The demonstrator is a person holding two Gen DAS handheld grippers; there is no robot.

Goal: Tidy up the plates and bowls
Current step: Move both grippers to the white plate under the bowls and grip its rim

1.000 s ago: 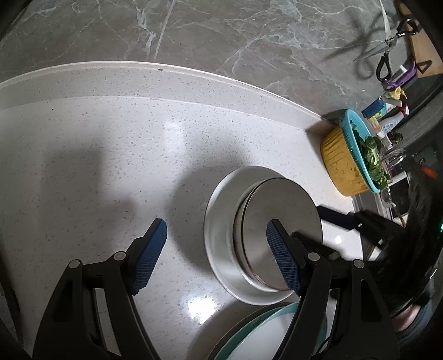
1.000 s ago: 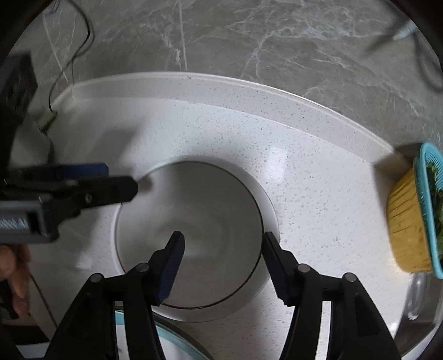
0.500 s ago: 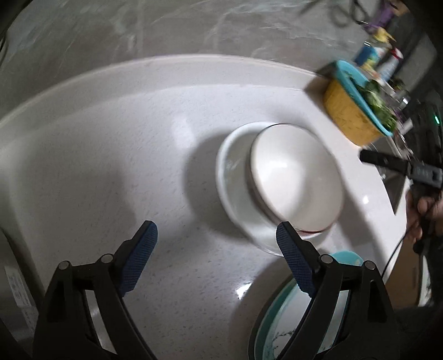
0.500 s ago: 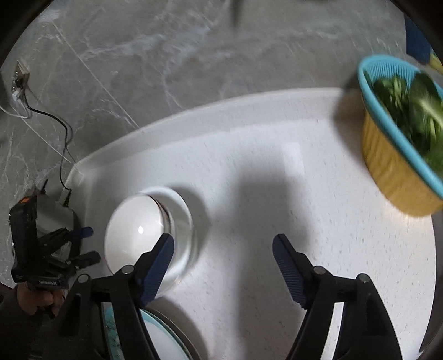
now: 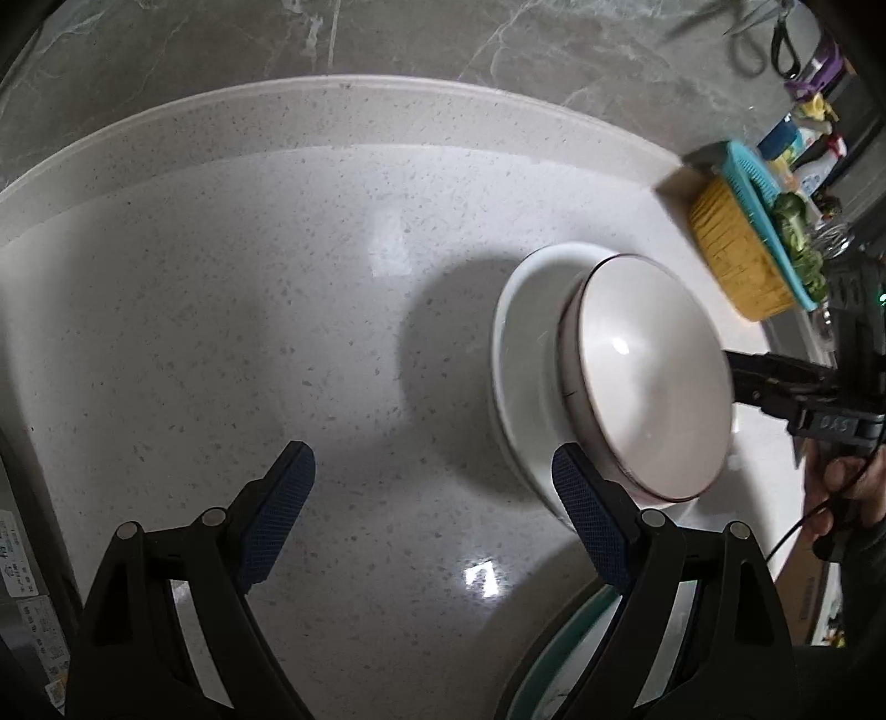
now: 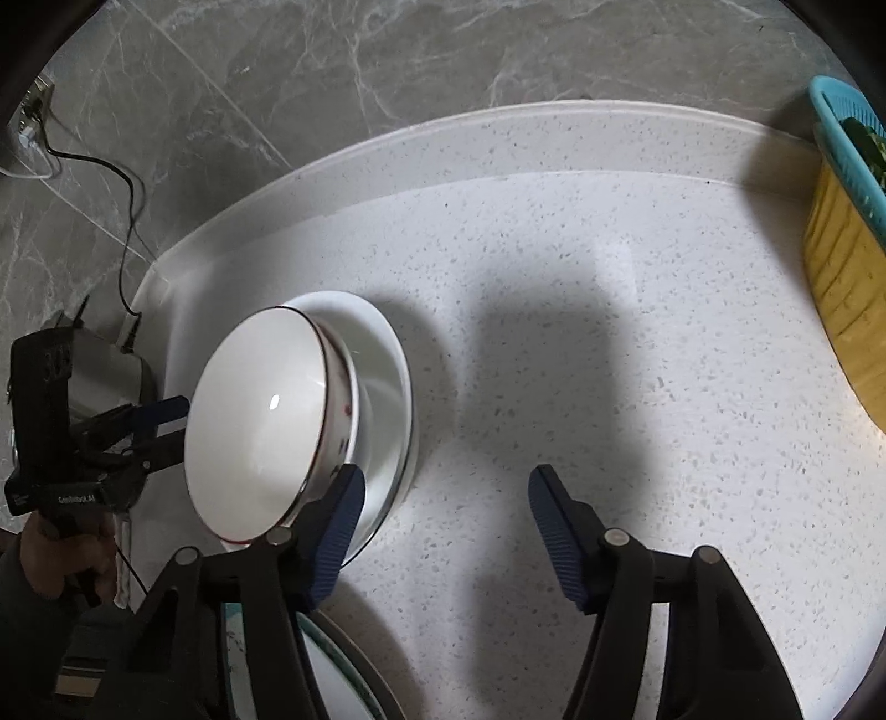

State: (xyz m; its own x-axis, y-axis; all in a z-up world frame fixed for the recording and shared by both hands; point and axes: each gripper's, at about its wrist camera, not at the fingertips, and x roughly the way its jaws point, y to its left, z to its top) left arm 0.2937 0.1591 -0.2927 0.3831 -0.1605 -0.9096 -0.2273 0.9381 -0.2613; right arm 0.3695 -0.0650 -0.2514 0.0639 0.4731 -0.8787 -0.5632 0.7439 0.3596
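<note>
A small white bowl (image 5: 648,382) with a dark rim sits nested and tilted inside a larger white bowl (image 5: 526,354) on the pale speckled counter (image 5: 277,277). My left gripper (image 5: 432,515) is open over bare counter, its right finger (image 5: 587,526) beside the bowls' near edge. My right gripper (image 6: 448,537) is open with its jaws closing and nothing between them; the small bowl (image 6: 260,421) and large bowl (image 6: 387,387) lie to its left. Each gripper shows in the other's view, the right gripper (image 5: 747,382) and the left gripper (image 6: 166,429) flanking the bowls. A teal-rimmed plate (image 5: 559,648) lies nearest.
A yellow basket (image 5: 731,249) holding a teal colander (image 5: 747,171) of greens stands at the counter's right end. The grey marble wall (image 6: 387,66) runs behind, with a socket and black cable (image 6: 127,183) at the left. Bottles and scissors (image 5: 786,39) hang far right.
My right gripper has swung right, away from above the nested bowls, which now lie to its left. My left gripper's jaws have widened and it has sunk a little.
</note>
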